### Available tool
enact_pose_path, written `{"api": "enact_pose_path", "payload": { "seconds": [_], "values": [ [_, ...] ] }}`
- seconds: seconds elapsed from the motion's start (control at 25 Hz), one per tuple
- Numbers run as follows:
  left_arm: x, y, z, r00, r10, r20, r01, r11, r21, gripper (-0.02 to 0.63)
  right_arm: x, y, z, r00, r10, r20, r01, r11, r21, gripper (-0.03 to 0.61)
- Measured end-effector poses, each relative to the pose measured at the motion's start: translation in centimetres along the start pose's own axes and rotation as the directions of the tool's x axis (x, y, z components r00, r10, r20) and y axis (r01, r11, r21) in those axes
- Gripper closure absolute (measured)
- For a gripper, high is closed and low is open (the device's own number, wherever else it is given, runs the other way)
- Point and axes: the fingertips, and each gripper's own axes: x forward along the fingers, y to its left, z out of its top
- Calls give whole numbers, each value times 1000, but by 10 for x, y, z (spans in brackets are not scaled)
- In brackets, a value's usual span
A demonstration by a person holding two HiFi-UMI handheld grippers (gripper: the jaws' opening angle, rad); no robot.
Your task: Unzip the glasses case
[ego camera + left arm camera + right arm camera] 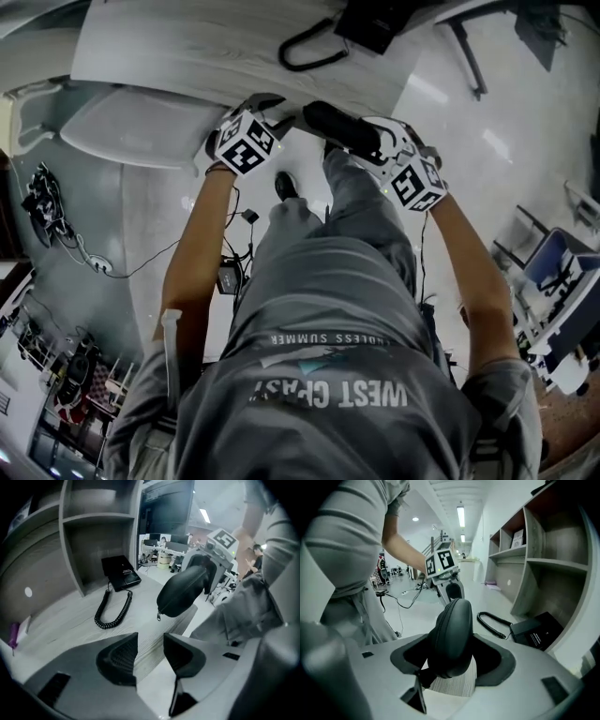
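Observation:
The black glasses case [452, 637] is held up off the desk, with my right gripper [453, 658] shut on one end of it. In the left gripper view the case [183, 592] hangs above the desk edge with its small zipper pull [159, 616] dangling at the near end, and the right gripper [211, 564] is behind it. My left gripper [150, 651] is open and empty, a short way from the case and pointing at it. In the head view the case [342, 128] lies between the left gripper [267, 105] and the right gripper [380, 142].
A pale wood-grain desk [187, 47] stands in front of me, and its edge runs below the case. On it lies a black telephone [121, 572] with a coiled cord [112, 611]. A shelf unit [89, 536] rises behind the phone. Cables and chairs stand on the floor around me.

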Motion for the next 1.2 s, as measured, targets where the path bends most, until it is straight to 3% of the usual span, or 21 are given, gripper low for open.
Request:
{"api": "enact_pose_path", "payload": {
  "seconds": [0.12, 0.24, 0.36, 0.44, 0.72, 0.76, 0.84, 0.88, 1.0, 1.2],
  "values": [
    [-2, -11, 9, 1000, 5, 23, -8, 994, 111, 459, -16, 8, 21, 999, 28, 30, -28, 1000, -14, 288],
    [-12, -20, 25, 994, 29, 104, -48, 981, 188, 460, -25, 19, 40, 998, 54, 46, -53, 998, -24, 288],
    [-29, -24, 37, 980, 58, 188, -101, 969, 225, 598, -28, 28, 50, 996, 75, 46, -73, 997, -30, 288],
    [-37, -29, 39, 976, 54, 210, -108, 961, 255, 614, -29, 31, 52, 996, 78, 37, -77, 997, -31, 288],
    [-54, -47, 28, 984, 4, 181, -67, 935, 348, 612, -34, 41, 60, 993, 115, 30, -114, 993, -29, 288],
    [-56, -48, 27, 984, 7, 179, -71, 931, 357, 595, -34, 44, 62, 992, 125, 32, -124, 992, -29, 288],
    [-62, -47, 25, 983, 13, 183, -82, 925, 371, 497, -35, 49, 65, 988, 148, 34, -147, 989, -22, 288],
    [-65, -48, 24, 982, 8, 187, -81, 919, 385, 485, -35, 52, 67, 987, 159, 37, -159, 987, -16, 288],
    [-77, -60, 19, 985, -39, 170, -48, 878, 477, 477, -39, 63, 76, 978, 201, 46, -202, 979, 10, 288],
    [-90, -99, 6, 986, -151, 67, 71, 755, 652, 477, -49, 81, 91, 957, 278, 84, -284, 956, 70, 288]
  ]
}}
